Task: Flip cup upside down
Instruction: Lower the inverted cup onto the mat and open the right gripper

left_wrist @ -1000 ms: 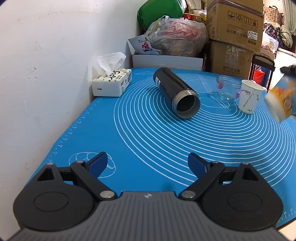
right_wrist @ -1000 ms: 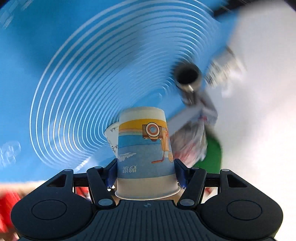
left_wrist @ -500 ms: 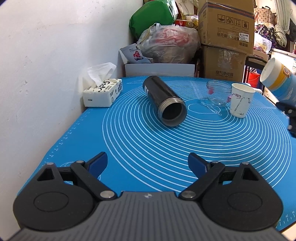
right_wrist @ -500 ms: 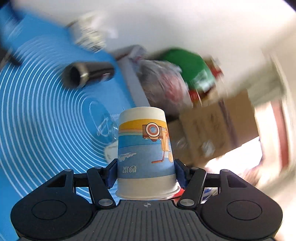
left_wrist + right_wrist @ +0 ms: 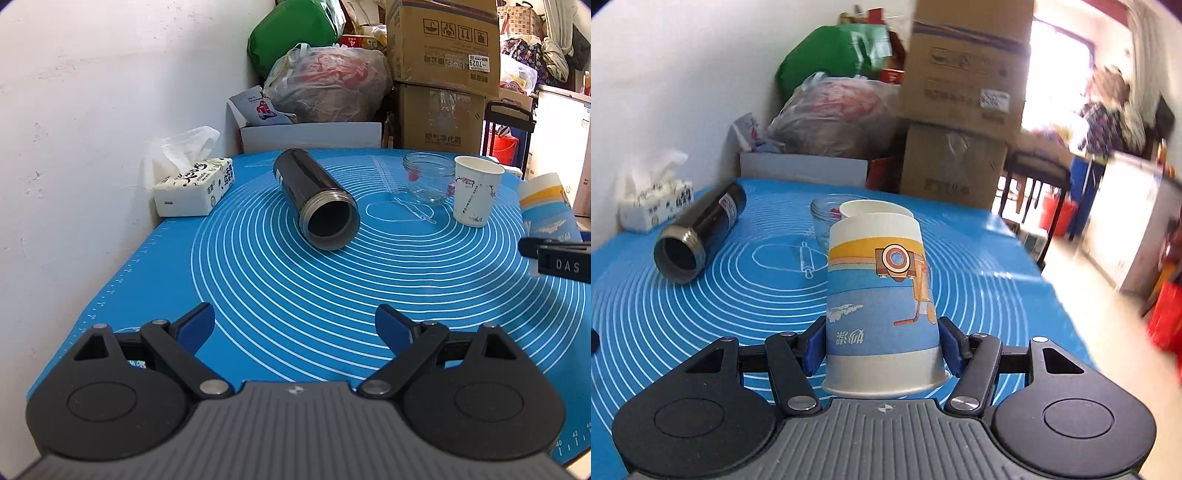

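My right gripper (image 5: 882,345) is shut on a blue, yellow and white printed paper cup (image 5: 881,295), gripping its sides near the rim. The cup's rim faces my camera and its base points away, over the blue mat (image 5: 701,295). In the left wrist view the same cup (image 5: 546,210) shows at the right edge, above the mat, with part of the right gripper under it. My left gripper (image 5: 294,326) is open and empty, low over the mat's near left part.
A black flask (image 5: 314,199) lies on its side mid-mat, mouth toward me. A glass jar (image 5: 428,177) and a white paper cup (image 5: 476,194) stand at the back right. A tissue box (image 5: 194,186) sits by the wall. Boxes and bags (image 5: 439,74) are piled behind the table.
My right gripper has rotated with the cup, swinging from looking down at the mat to a level view over the table. The left gripper has stayed open and shifted slightly.
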Motion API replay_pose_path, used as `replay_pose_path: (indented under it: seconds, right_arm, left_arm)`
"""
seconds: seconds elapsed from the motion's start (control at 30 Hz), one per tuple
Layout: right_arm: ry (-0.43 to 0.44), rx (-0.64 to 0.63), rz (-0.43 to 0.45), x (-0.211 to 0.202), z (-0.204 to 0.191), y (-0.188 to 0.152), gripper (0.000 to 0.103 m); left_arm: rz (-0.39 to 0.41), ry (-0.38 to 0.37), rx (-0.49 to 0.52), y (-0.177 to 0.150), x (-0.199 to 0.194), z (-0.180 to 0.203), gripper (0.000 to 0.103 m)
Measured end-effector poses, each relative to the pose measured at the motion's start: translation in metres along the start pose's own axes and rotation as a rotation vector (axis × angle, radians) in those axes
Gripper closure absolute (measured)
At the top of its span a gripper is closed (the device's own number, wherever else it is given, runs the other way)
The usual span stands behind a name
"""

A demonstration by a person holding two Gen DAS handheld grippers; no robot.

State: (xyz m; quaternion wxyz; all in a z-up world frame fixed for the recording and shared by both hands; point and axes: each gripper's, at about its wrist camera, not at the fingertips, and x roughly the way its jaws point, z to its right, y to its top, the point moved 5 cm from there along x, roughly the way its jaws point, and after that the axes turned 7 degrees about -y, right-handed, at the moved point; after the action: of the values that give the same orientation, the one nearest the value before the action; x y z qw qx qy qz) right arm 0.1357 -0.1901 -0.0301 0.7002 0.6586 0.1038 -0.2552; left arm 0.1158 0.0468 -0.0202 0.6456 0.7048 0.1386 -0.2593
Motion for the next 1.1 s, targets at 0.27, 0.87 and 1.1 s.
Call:
replay_pose_path:
  seconds: [0.27,0.87,1.1]
  right_arm:
    - [0.005,0.016,-0.034,-0.003,0.001,-0.017,0.044]
    - [-0.014,0.012,-0.112,-0.004,0.003,-0.033,0.030]
    - [0.020,0.054,-0.117,-0.024,0.015,-0.036,0.003]
  left_arm:
    - [0.003,-0.006,0.008,-0.001,-0.001,0.004,0.010]
    - [-0.021,-0.057,0.012,-0.001,0.000,0.020,0.010]
    - [-0.022,-0.096,0.020,0.001,-0.006,0.035,0.010]
